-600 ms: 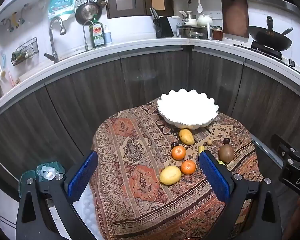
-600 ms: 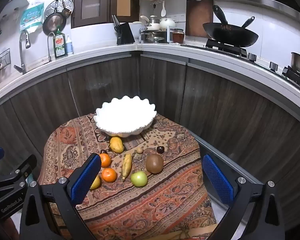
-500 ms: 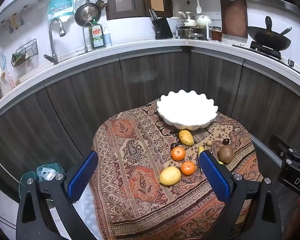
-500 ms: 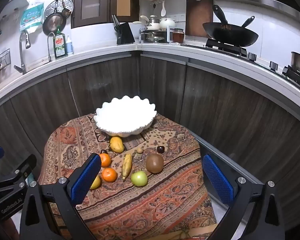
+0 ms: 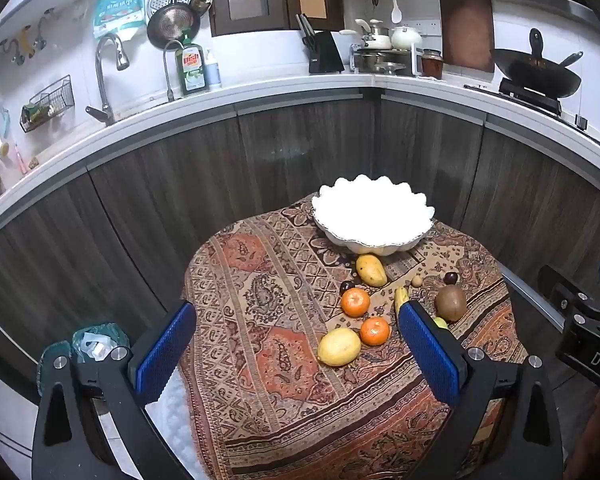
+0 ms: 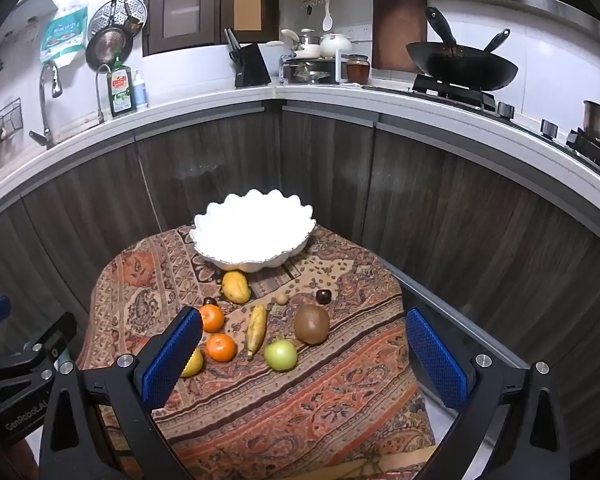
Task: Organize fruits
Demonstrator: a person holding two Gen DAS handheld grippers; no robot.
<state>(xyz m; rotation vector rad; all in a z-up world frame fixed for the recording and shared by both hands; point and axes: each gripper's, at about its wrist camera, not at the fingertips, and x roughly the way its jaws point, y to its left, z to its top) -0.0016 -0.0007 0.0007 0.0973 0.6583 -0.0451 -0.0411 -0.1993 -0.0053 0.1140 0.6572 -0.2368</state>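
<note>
On the desk [image 5: 260, 320] under a patterned orange-brown paisley cloth, left wrist view: scalloped white ceramic bowl [image 5: 374, 216] at the far edge, nothing visible inside. Loose in front of it: yellow-orange oval mango [image 5: 371, 270], two round orange tangerines [image 5: 355, 302] [image 5: 374, 331], yellow oval lemon [image 5: 339, 347], brown fuzzy kiwi [image 5: 450, 303]. Left tool [image 5: 296, 354] wide open, holding nothing, well short of the fruit.

Right wrist view: same bowl [image 6: 254, 230], plus small yellow banana [image 6: 257, 329], round green apple [image 6: 280, 355], dark round plum [image 6: 323, 296]. Right tool [image 6: 304, 354] wide open, holding nothing, above the cloth. Task apparently not begun; every fruit left to sort, likely into bowl.
</note>
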